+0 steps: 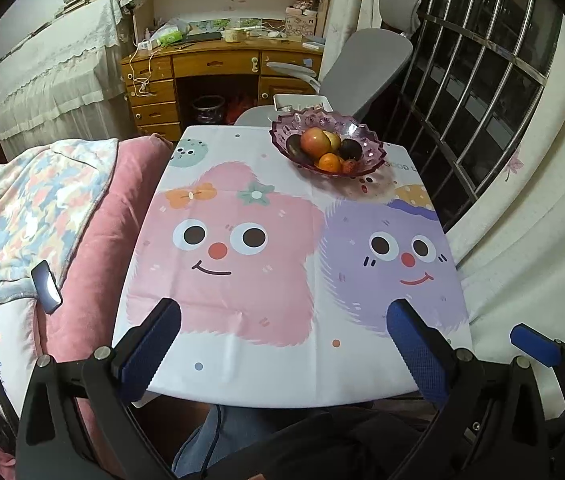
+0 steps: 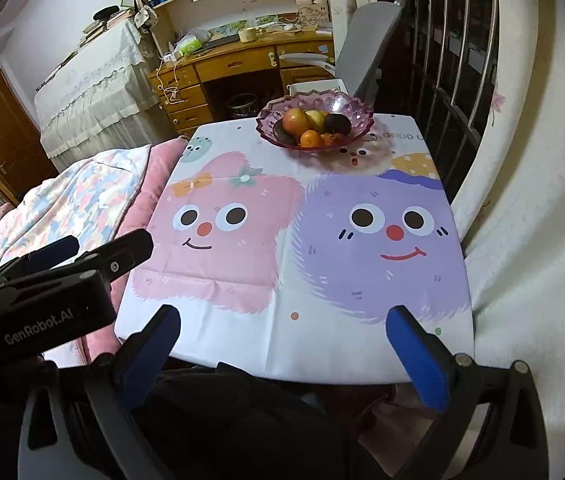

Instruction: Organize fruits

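A purple glass fruit bowl [image 1: 366, 127] stands at the far right of the table and also shows in the right wrist view [image 2: 358, 110]. It holds a red apple [image 1: 315, 141], an orange [image 1: 329, 162], dark plums [image 1: 350, 149] and a yellow fruit. My left gripper [image 1: 284, 322] is open and empty above the table's near edge. My right gripper [image 2: 284, 330] is open and empty, also at the near edge. The left gripper's body [image 2: 54, 276] shows to the left in the right wrist view. Both grippers are far from the bowl.
The table carries a cloth [image 1: 242, 240] printed with pink and purple cartoon faces. A bed with a pink blanket [image 1: 94, 216] abuts the left side. A grey office chair [image 1: 366, 64] and a wooden desk [image 1: 218, 68] stand behind. A barred window [image 1: 482, 92] is at right.
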Demonstrator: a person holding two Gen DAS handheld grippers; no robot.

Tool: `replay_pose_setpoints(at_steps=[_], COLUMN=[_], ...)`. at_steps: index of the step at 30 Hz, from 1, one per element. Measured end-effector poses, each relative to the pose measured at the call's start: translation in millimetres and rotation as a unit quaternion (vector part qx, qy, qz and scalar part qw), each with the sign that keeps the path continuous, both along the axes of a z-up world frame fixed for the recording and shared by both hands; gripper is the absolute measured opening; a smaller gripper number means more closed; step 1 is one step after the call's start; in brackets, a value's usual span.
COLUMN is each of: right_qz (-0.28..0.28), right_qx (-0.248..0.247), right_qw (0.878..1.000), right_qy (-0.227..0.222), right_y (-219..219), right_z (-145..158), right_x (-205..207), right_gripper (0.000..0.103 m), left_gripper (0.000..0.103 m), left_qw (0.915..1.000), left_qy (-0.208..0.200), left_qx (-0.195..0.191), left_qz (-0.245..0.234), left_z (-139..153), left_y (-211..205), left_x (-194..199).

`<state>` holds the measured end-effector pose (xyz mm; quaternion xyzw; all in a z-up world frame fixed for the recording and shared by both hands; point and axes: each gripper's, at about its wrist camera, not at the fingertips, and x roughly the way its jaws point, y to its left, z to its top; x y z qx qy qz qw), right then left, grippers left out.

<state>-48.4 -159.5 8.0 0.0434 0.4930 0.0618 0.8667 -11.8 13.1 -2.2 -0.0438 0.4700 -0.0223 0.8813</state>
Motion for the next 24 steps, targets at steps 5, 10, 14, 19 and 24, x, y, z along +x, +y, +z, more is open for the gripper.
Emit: replay_pose_setpoints(at_steps=[5,10,14,19,24], right_qz=[0.002,0.003,0.002,0.003,0.002], right_qx=[-0.001,0.000,0.001,0.001,-0.001], right_qw=[1.000,1.000,1.000,1.000,1.000], right_qy=[0.001,0.001,0.002,0.003,0.004], right_y=[1.3,3.6,5.2,5.4,7.8], right_z=[-1.0,-1.2,-0.9,-0.7,-1.8], right_x=[2.9,6.2,8.2,8.9,8.9], right_gripper=[0.103,0.103,0.103,0.103,0.103], left_gripper=[0.102,0.102,0.102,0.102,0.102], left_qw=[1.0000,1.0000,1.0000,1.0000,1.0000], left_qy=[-0.003,-0.003,-0.001,-0.002,-0.001], left_qx=[0.002,0.003,0.004,0.006,0.006], left_qz=[0.003,0.002,0.002,0.001,0.001], left_z=[0.6,0.9,2.2,3.1,2.4], left_y=[2.6,2.6,3.6,3.8,3.9], left_x=[3.4,5.1,8.2,8.8,9.8])
